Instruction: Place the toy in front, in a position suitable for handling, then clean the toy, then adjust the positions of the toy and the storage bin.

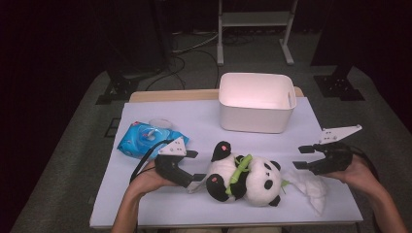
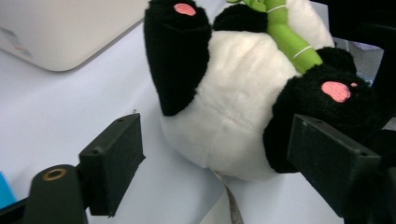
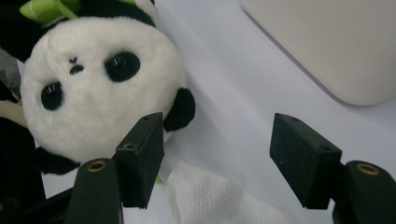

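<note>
The plush panda (image 1: 245, 177) lay near the desk's (image 1: 204, 124) front edge, between both grippers. The left gripper (image 1: 193, 166) and right gripper (image 1: 301, 157) had their fingers spread open, gripping nothing.

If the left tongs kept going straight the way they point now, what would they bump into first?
Most likely the plush panda. The left tongs stand open and aim at its white belly and lower leg, which lie right ahead between the two pads, not yet touching as far as I can judge.
</note>
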Demonstrator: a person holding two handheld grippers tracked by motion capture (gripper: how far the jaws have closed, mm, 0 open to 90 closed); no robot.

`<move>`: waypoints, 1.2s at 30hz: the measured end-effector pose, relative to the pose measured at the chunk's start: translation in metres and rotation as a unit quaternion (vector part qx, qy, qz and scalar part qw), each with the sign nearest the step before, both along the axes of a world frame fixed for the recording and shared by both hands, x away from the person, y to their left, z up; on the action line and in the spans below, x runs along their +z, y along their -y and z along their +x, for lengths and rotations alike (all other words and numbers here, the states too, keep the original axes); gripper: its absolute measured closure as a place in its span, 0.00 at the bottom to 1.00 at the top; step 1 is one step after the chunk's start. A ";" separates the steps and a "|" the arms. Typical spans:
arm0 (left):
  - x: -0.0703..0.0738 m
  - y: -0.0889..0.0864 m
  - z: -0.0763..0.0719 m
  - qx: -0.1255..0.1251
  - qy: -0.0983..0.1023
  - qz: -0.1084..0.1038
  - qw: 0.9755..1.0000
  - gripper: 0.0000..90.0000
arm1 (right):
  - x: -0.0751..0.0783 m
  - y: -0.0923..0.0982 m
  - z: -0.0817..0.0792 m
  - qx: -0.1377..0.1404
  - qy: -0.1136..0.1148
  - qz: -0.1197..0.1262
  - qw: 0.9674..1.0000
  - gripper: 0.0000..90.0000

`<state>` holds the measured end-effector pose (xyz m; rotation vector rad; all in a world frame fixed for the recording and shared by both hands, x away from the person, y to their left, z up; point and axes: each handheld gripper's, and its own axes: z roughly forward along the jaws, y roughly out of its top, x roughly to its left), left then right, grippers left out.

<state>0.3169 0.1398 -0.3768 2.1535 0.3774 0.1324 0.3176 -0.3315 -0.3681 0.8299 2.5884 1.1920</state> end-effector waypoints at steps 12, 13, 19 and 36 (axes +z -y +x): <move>0.001 -0.017 0.000 0.029 0.006 -0.003 1.000 0.13 | 0.018 -0.027 0.027 0.028 0.007 -0.011 1.000 0.35; 0.002 -0.018 0.000 0.032 0.007 -0.003 0.999 0.12 | 0.020 -0.030 0.029 0.031 0.007 -0.012 0.999 0.35; 0.005 -0.027 -0.002 0.039 0.009 -0.008 0.999 0.12 | 0.030 -0.045 0.044 0.050 0.010 -0.022 0.998 0.37; -0.001 -0.032 0.000 0.039 -0.002 -0.002 0.999 0.12 | 0.049 -0.077 0.062 0.084 0.027 -0.038 0.995 0.36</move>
